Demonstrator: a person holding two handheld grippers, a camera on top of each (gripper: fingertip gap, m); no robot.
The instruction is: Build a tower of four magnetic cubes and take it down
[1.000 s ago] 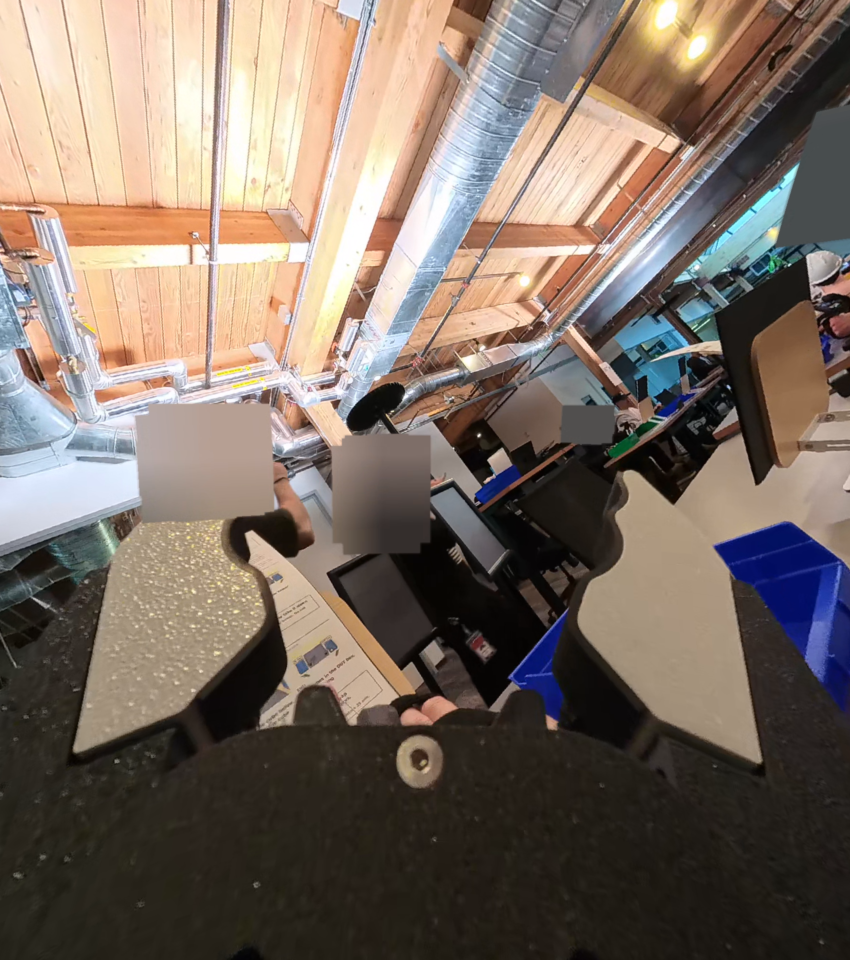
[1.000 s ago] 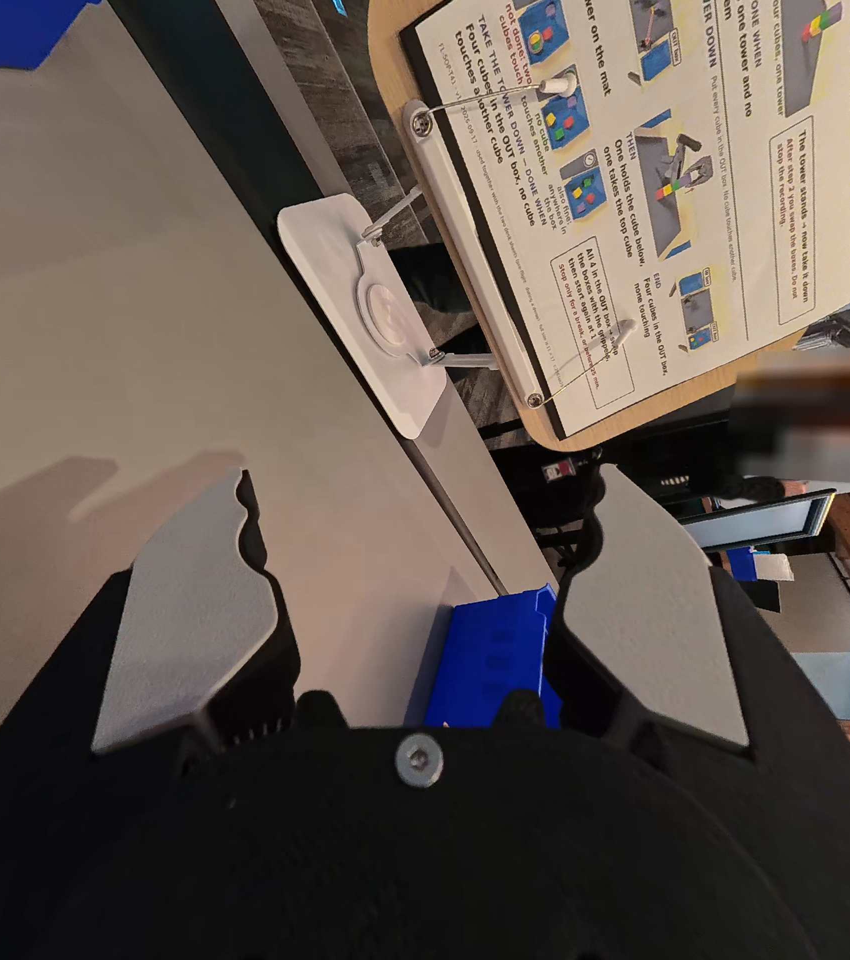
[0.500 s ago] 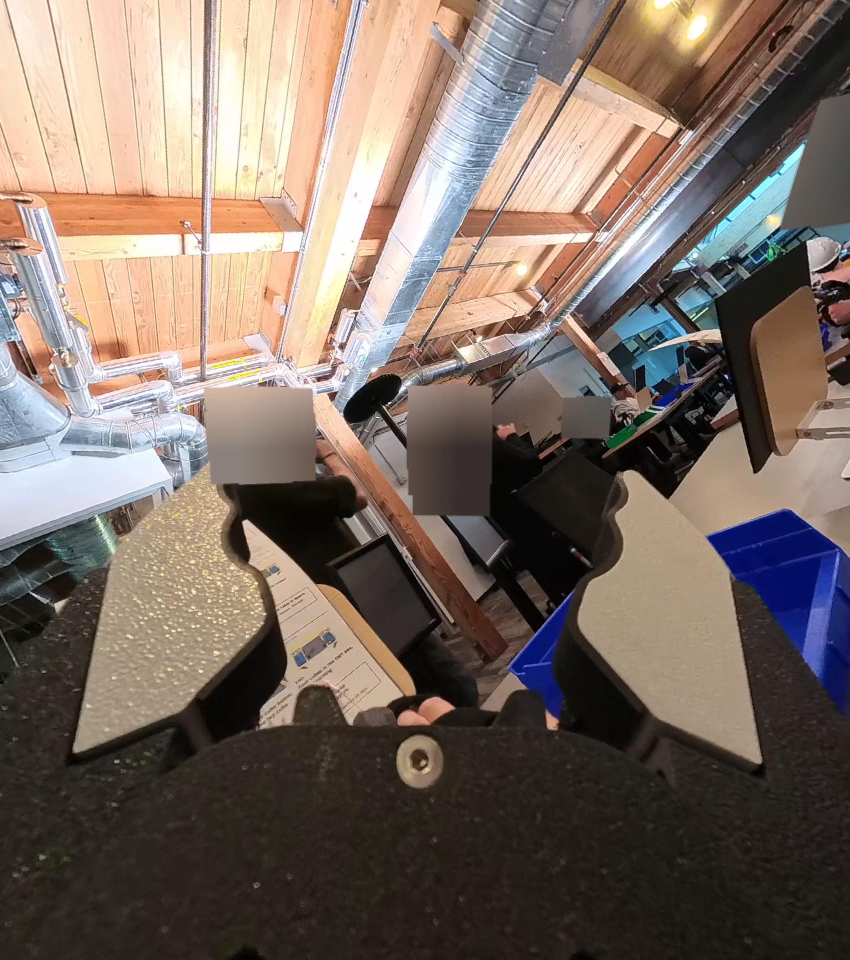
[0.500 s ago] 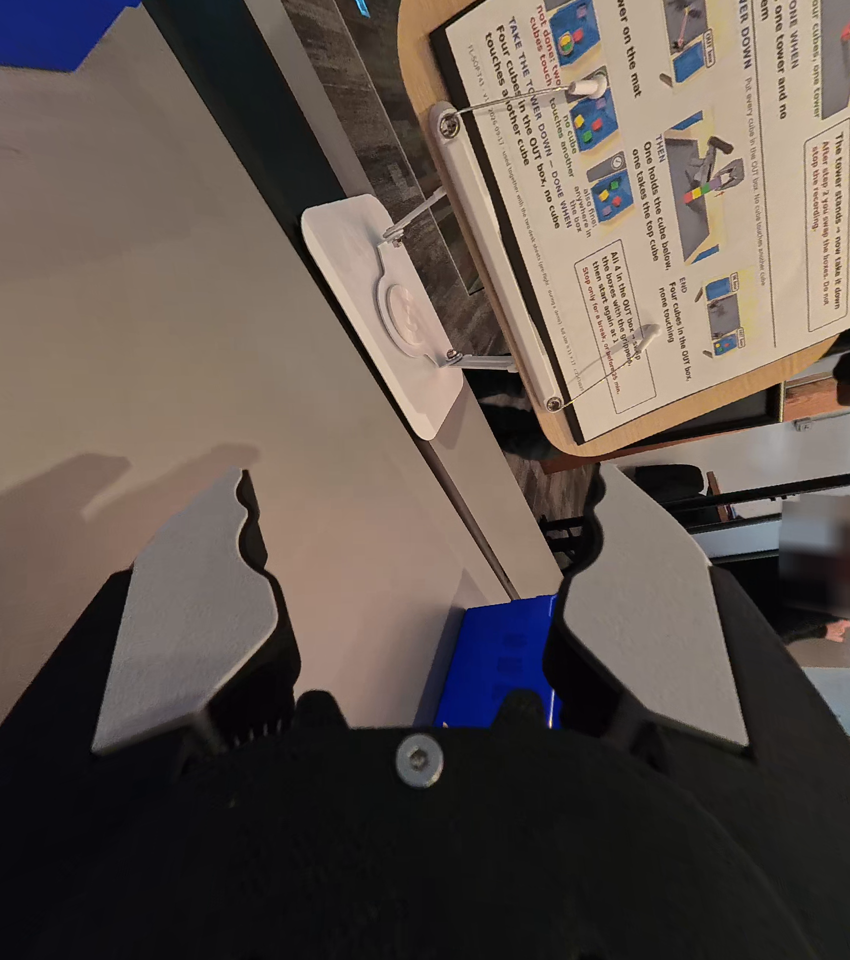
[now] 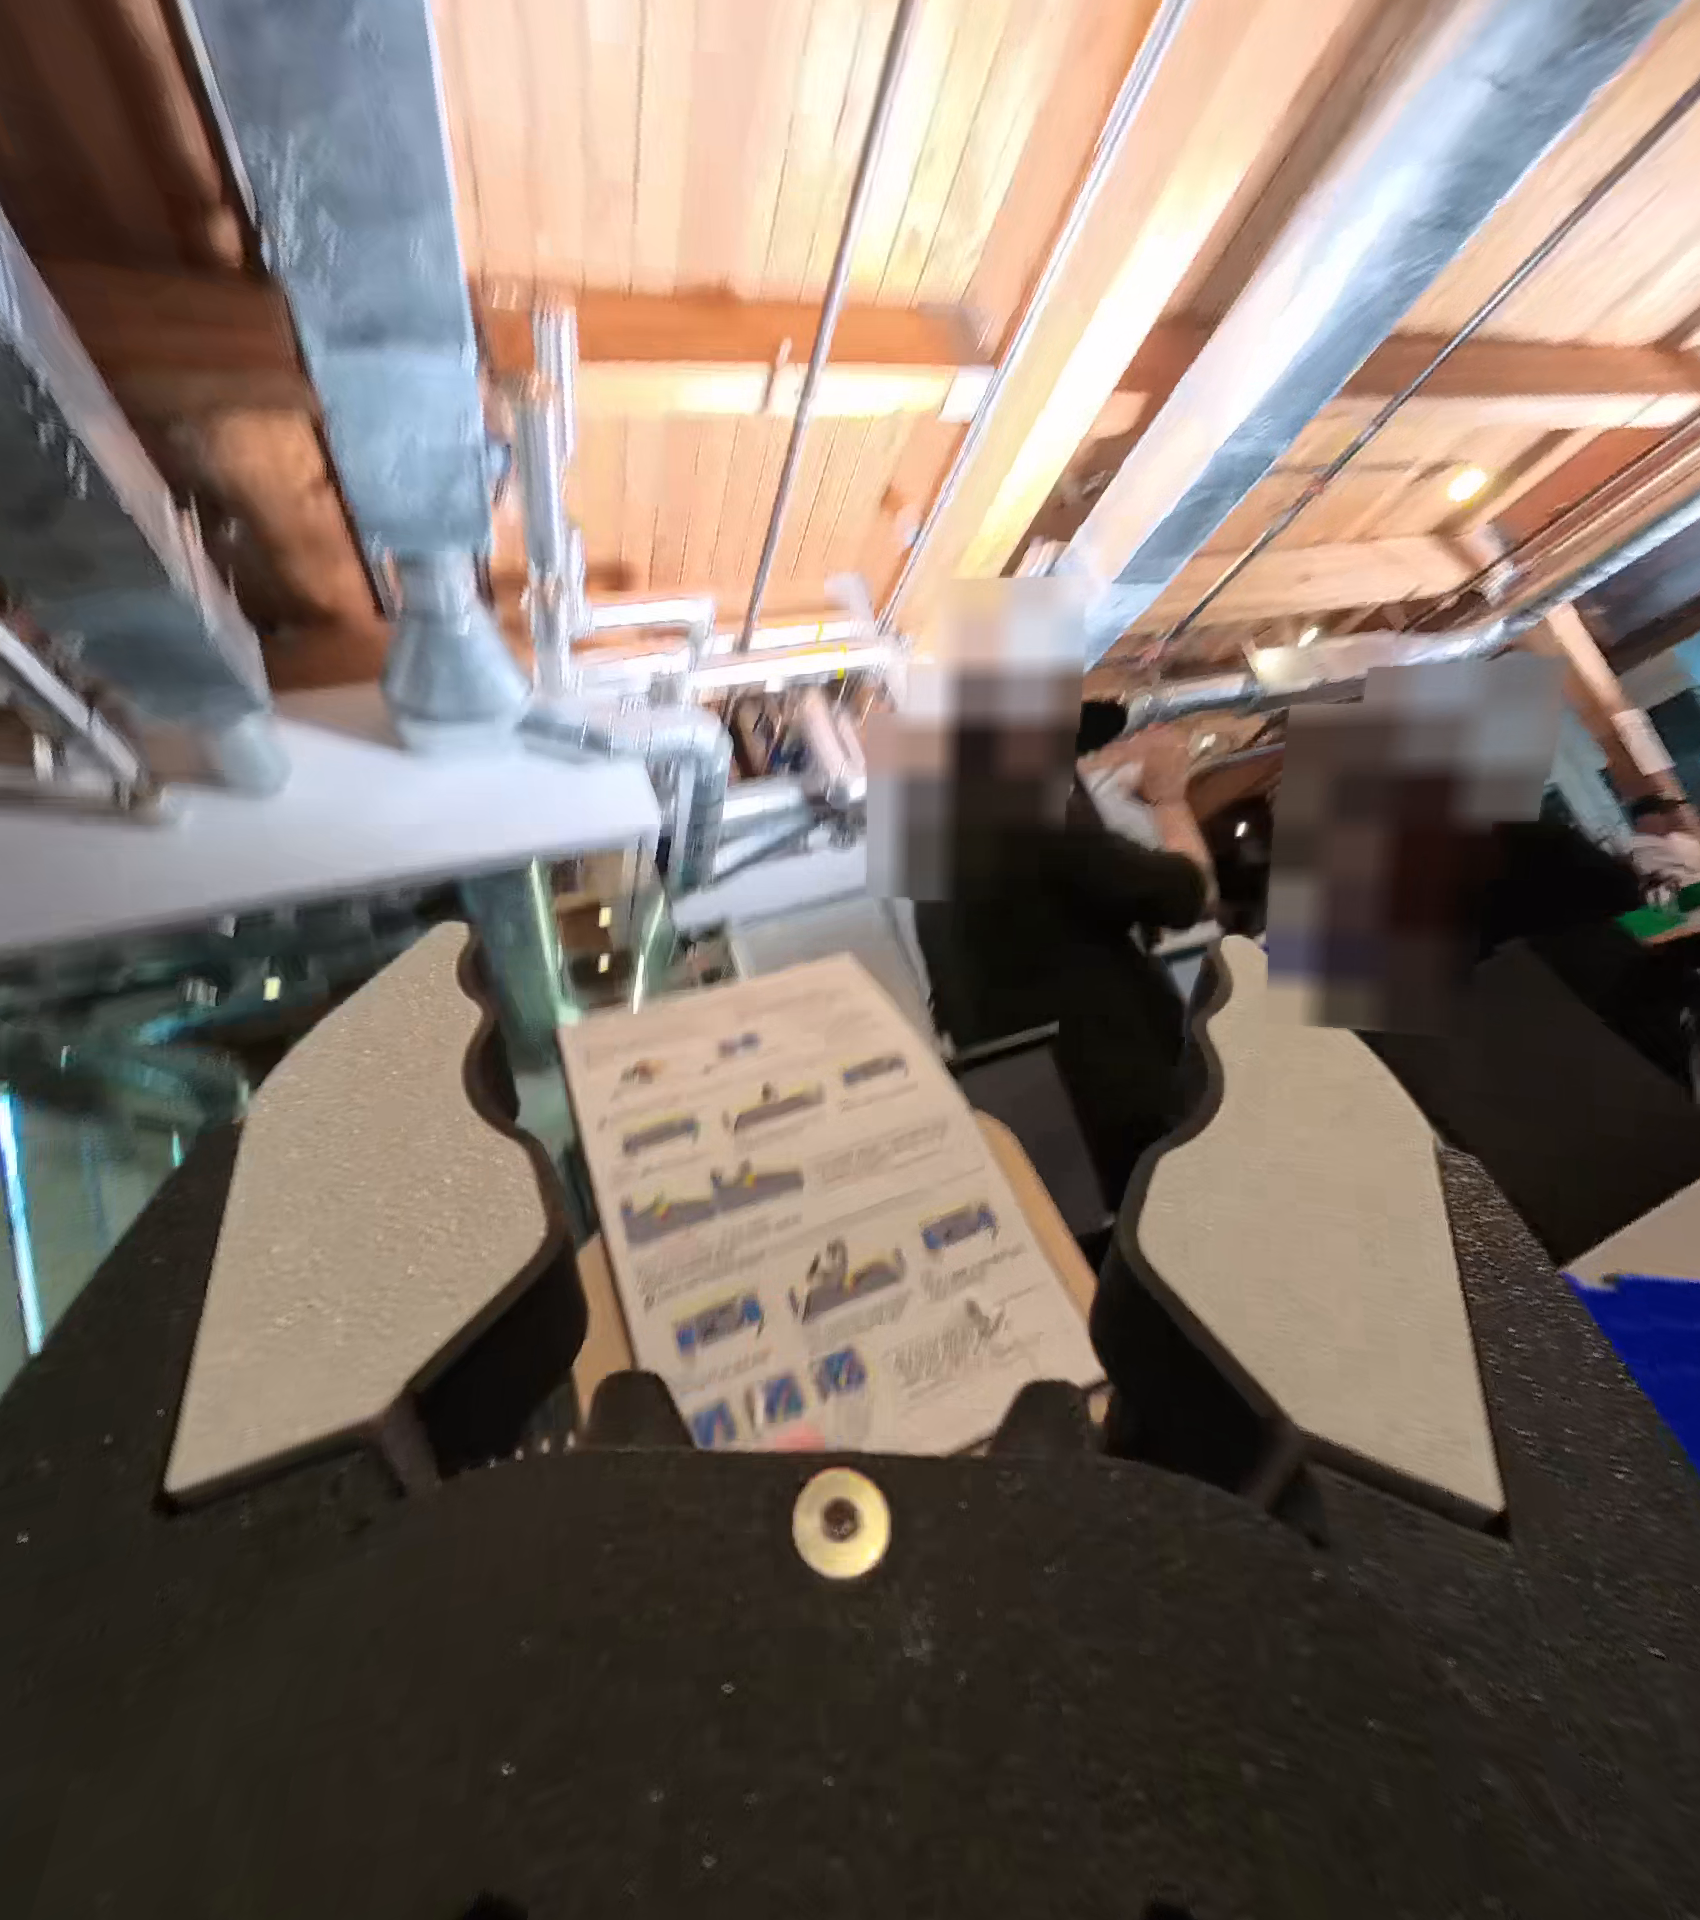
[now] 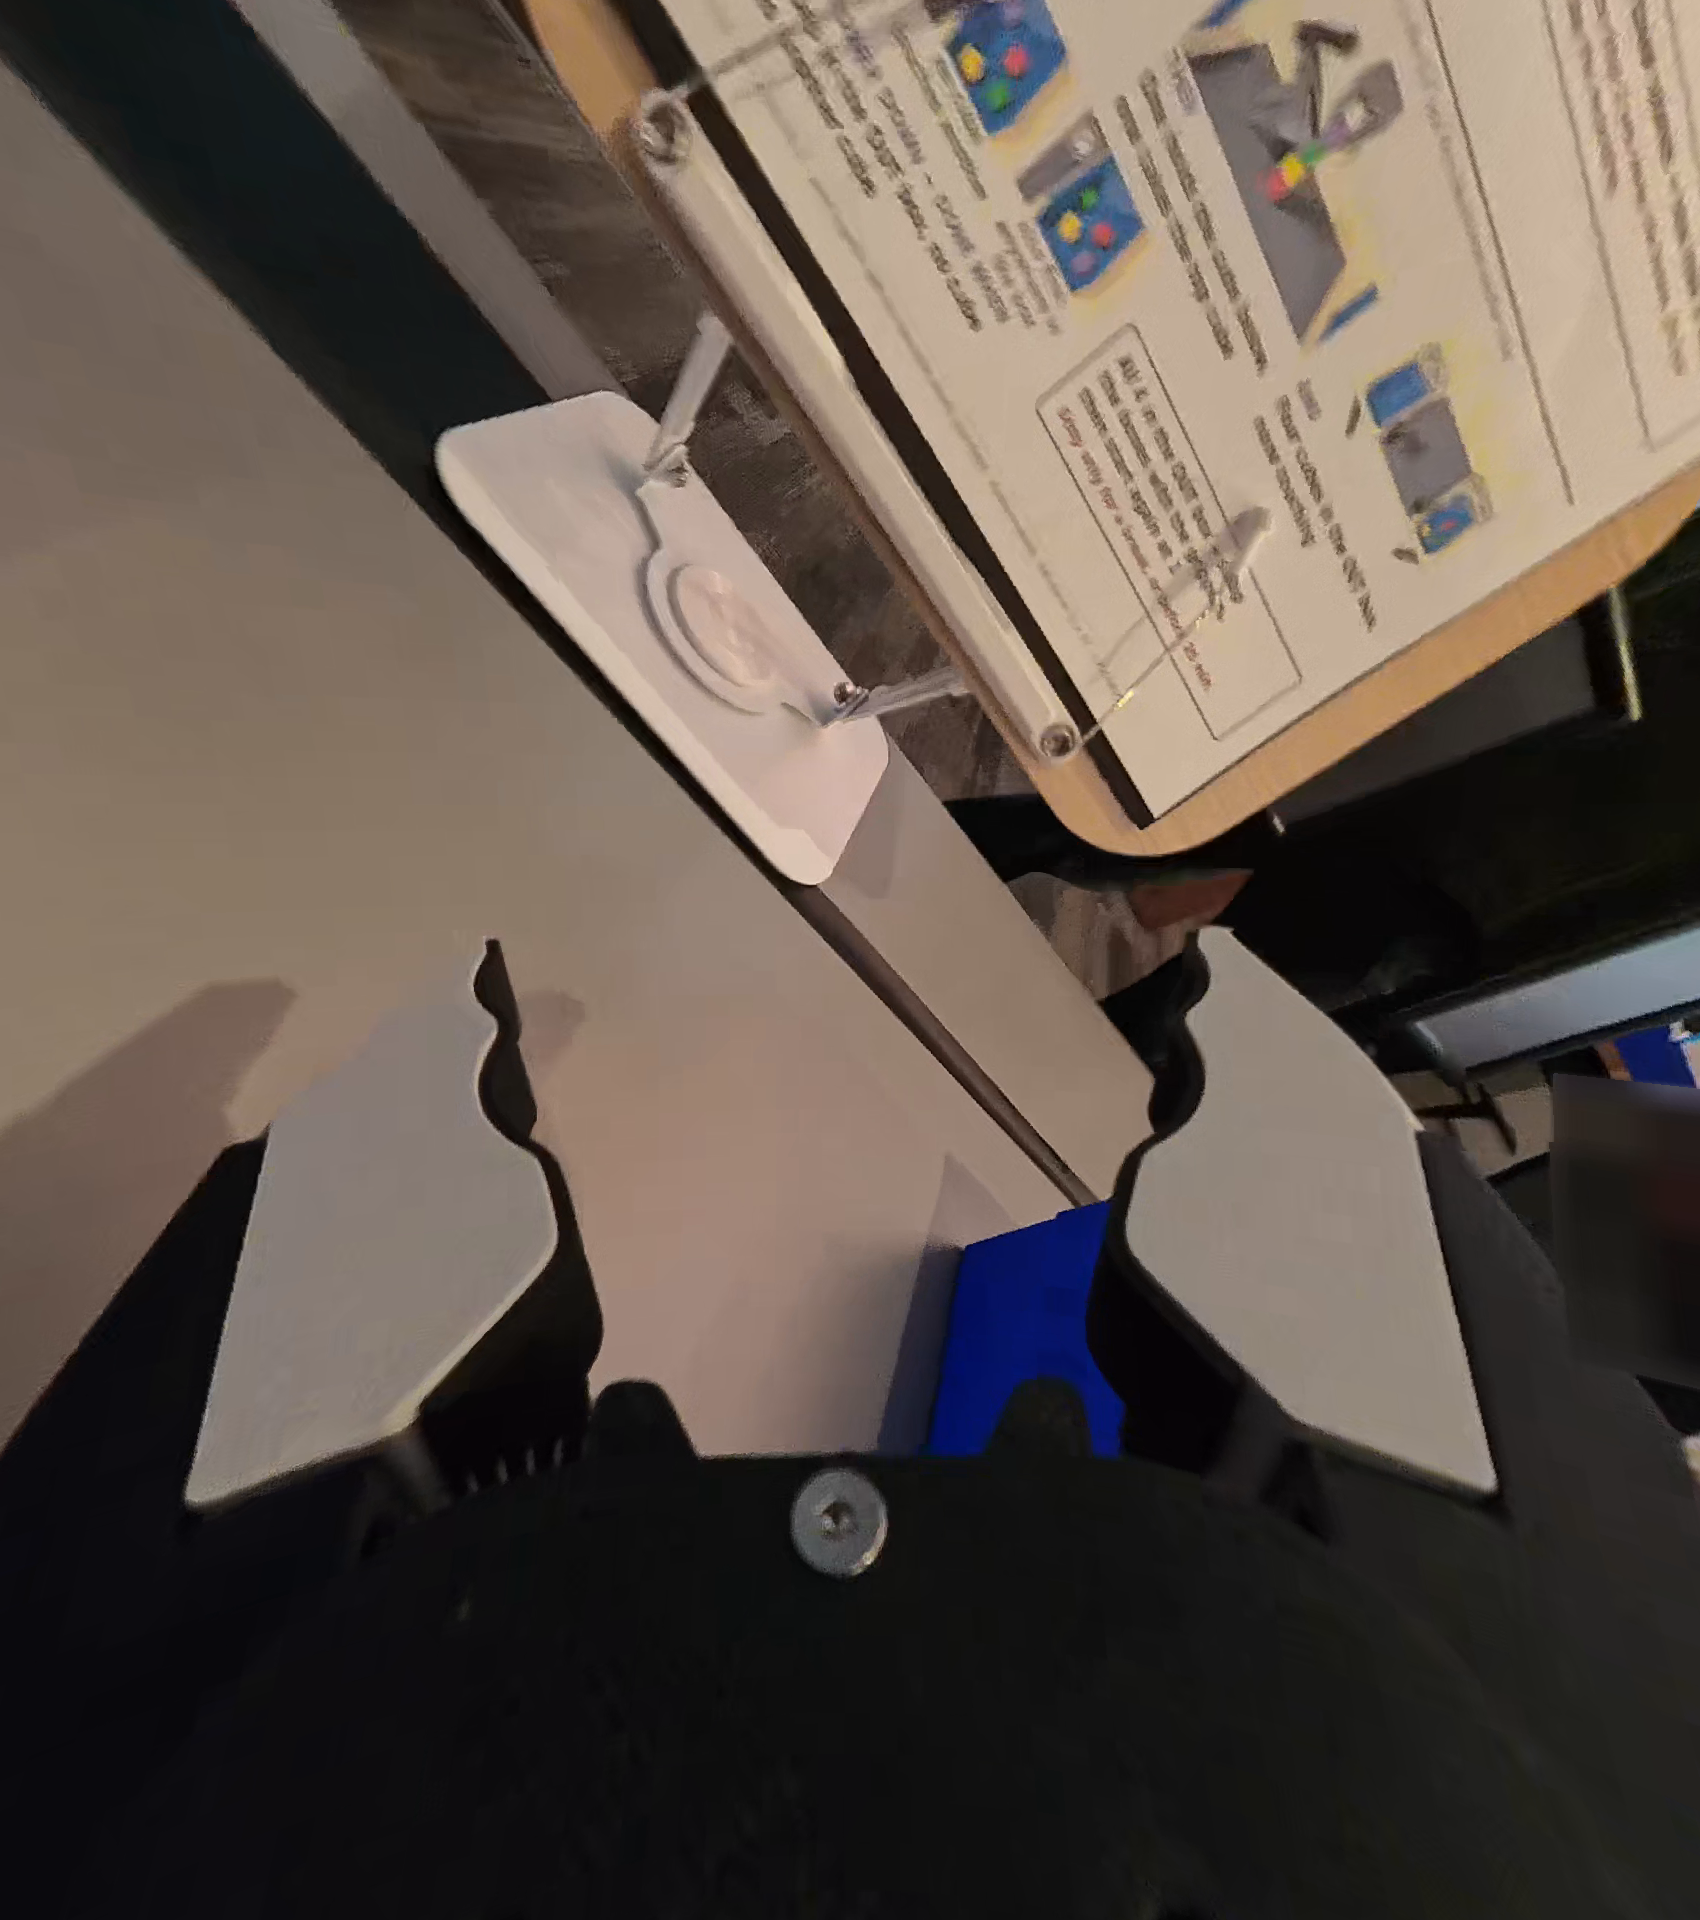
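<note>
No magnetic cubes show in either view. My left gripper (image 5: 841, 956) is open and empty; it points up and away from the table, toward the wooden ceiling and an instruction sheet (image 5: 804, 1195) that stands between its fingers. My right gripper (image 6: 846, 956) is open and empty; it is rolled to one side over the grey table top (image 6: 202, 675). A blue bin (image 6: 1022, 1340) shows low between the right gripper's fingers. A corner of a blue bin (image 5: 1698, 1403) also shows at the right edge of the left wrist view.
An instruction board (image 6: 1189, 343) stands on a white stand base (image 6: 659, 634) at the table's far edge (image 6: 939, 1060). Two people (image 5: 1064, 883) stand beyond the left gripper, with other desks behind them. Metal ducts (image 5: 358, 343) hang from the ceiling. About 35 centimeters separates my left fingertips from my right.
My left gripper has swung quickly to the left, so the sheet now sits between its fingers and the blue bin has slid to the right edge. My right gripper has shifted a little. Both stay open.
</note>
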